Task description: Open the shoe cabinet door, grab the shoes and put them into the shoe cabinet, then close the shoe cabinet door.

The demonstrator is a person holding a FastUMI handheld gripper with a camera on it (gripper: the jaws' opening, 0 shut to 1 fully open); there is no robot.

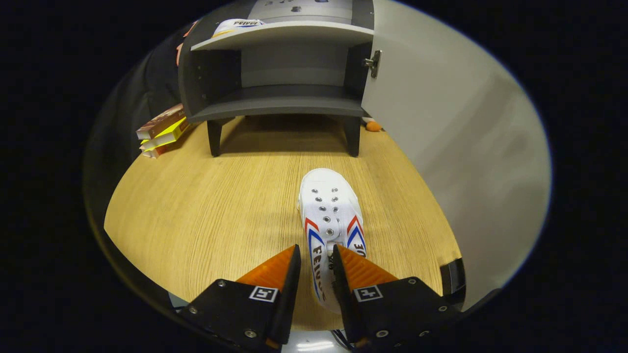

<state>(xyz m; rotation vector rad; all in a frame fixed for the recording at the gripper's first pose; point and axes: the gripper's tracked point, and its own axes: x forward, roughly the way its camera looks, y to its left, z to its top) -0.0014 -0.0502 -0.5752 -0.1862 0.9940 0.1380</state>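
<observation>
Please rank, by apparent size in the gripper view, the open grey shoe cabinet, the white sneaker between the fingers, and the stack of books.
1. Grey shoe cabinet
2. White sneaker, enlarged by nearness
3. Stack of books

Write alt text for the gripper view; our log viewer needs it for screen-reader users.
The gripper has its fingers around the side wall of a white shoe on a wooden table. Beyond it stands a grey shoe cabinet, its door swung open, another shoe on its upper shelf and books beside it.

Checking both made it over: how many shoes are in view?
2. One white shoe lies on the table, its side wall between the gripper fingers; another sits on the cabinet upper shelf, partly hidden.
</observation>
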